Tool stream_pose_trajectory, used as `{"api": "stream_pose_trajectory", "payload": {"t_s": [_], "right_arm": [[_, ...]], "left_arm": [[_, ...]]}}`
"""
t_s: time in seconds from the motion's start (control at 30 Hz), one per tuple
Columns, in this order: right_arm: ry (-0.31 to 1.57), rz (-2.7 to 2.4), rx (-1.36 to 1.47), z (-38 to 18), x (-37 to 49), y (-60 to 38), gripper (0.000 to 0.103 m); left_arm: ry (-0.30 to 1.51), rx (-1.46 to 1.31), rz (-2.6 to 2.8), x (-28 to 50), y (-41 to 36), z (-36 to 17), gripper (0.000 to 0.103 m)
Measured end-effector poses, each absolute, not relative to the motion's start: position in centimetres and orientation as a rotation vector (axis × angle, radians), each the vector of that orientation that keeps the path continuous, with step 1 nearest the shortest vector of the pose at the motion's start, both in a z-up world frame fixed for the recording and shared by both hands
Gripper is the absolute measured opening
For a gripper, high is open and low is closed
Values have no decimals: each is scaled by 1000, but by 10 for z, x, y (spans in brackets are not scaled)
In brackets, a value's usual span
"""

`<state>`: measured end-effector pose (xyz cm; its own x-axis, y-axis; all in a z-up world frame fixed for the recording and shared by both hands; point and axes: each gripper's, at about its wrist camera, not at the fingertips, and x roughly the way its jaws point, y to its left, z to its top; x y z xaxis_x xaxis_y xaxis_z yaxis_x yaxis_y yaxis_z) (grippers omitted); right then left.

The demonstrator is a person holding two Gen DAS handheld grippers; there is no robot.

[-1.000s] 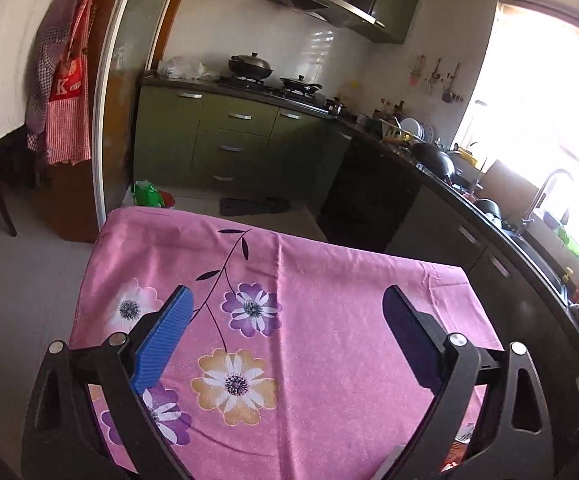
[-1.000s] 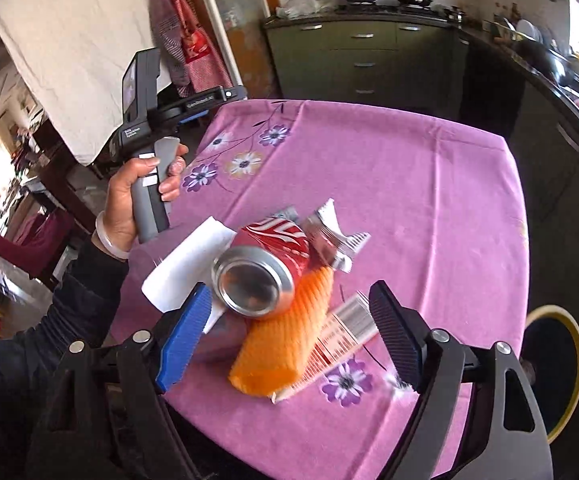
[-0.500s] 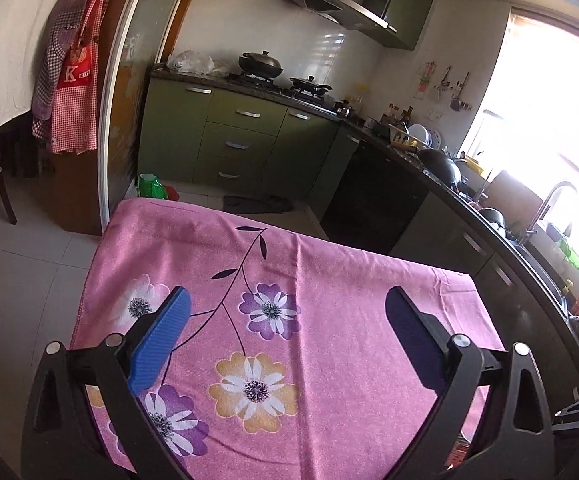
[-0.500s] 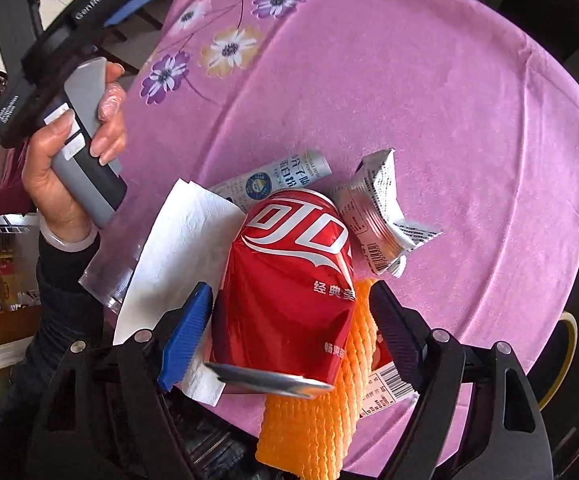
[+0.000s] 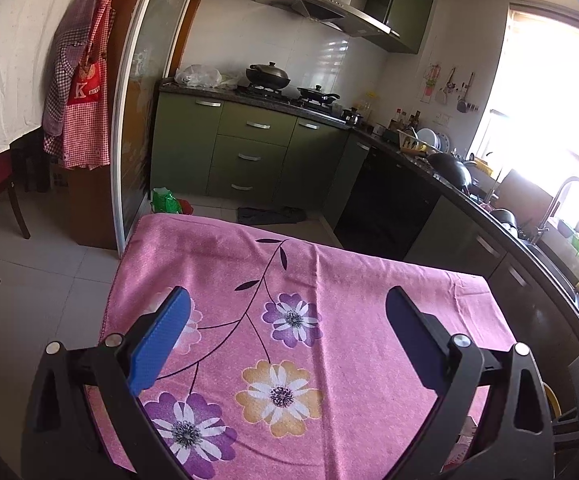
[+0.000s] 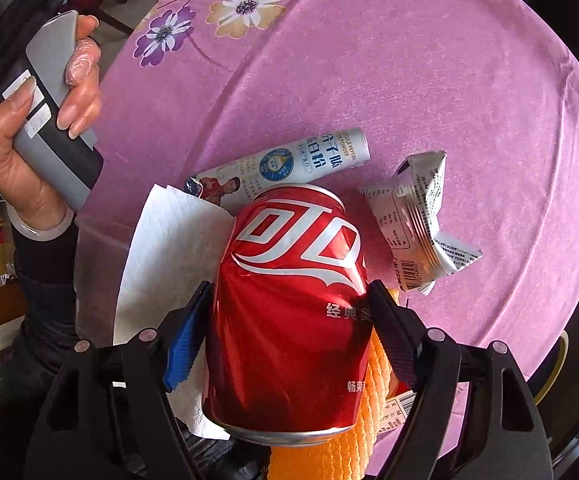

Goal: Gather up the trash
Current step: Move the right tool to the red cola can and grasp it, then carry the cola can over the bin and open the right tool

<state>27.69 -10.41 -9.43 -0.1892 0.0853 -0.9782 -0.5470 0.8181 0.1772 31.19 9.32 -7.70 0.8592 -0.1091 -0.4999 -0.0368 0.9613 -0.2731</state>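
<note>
On the table: a pink flowered cloth (image 6: 409, 80) covers it, and the trash lies in one heap at the near edge.
Can: the red can (image 6: 293, 312) lies on its side on top of the heap. Its long axis runs from the camera away toward the table middle, the metal end facing the camera.
Right gripper: the right gripper (image 6: 289, 312) points steeply down over the can. The can body is between its jaws, which are closing; both pads look at or almost at the can sides, across the long axis.
Left gripper: the left gripper (image 5: 289, 340) hovers open above bare cloth, nothing between its fingers, so the right hand is much nearer.
Under the can: a white napkin (image 6: 169, 248) on the left, an orange foam net (image 6: 353, 432) on the right.
Beyond the can: a white packet (image 6: 289, 160) lying crosswise and a crumpled silver wrapper (image 6: 417, 224), both just beside it.
</note>
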Motion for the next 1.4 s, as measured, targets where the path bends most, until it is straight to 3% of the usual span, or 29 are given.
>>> {"api": "stream_pose_trajectory", "payload": {"t_s": [0.53,0.87,1.13,1.4], "right_arm": [[1544,594,-250,-48,278,-143,76],[1394,441,-11,0,255,-297,76],[1420,76,197,-63,239,-472,76],[1427,-144,211,-128,246,-552,76]], "left_arm": [[558,-264,-35,314,88,-83,93],[562,-257,-27,312,90,-86,93],[555,-241,-34,307,94,-82,96],[533,-204,-30,301,92,-80,96]]}}
